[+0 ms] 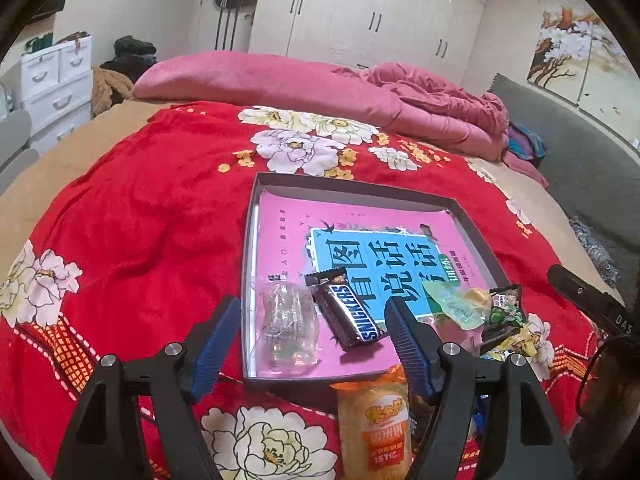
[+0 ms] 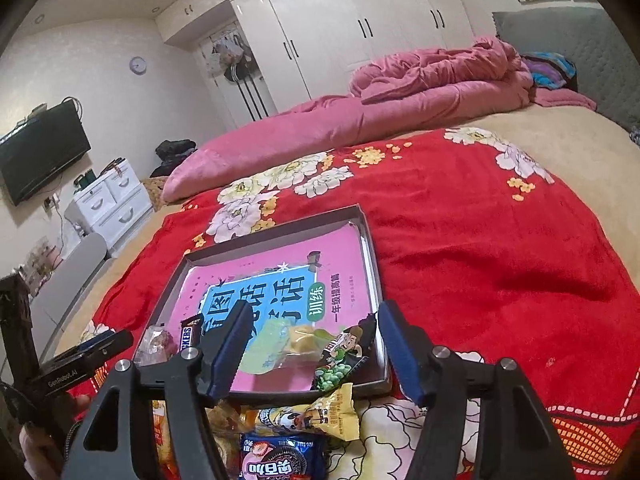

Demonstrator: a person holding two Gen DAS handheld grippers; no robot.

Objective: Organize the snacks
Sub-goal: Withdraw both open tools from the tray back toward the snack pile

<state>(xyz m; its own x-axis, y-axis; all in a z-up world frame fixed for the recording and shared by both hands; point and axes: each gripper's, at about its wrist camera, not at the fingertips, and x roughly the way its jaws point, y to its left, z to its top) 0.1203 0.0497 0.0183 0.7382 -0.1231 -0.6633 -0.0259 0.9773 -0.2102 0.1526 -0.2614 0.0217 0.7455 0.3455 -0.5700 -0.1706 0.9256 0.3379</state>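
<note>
A shallow grey tray (image 1: 250, 240) (image 2: 370, 248) lined with a pink book lies on the red floral blanket. In it lie a clear wrapped sweet (image 1: 290, 322) (image 2: 154, 346), a Snickers bar (image 1: 348, 310) (image 2: 189, 334), a pale green packet (image 1: 456, 306) (image 2: 280, 346) and a dark green-pea packet (image 1: 506, 312) (image 2: 344, 360). My left gripper (image 1: 312, 312) is open and empty, low over the tray's near left corner. My right gripper (image 2: 316, 320) is open and empty over the green packets. An orange snack pack (image 1: 374, 424), a yellow packet (image 2: 320, 412) and a blue Oreo pack (image 2: 280, 460) lie in front of the tray.
A rolled pink duvet (image 1: 320, 84) (image 2: 400, 108) lies across the far side of the bed. White drawers (image 1: 56, 80) (image 2: 112, 196) stand at the left, and a wall TV (image 2: 40, 152) hangs there. A grey headboard (image 1: 580, 152) is at the right.
</note>
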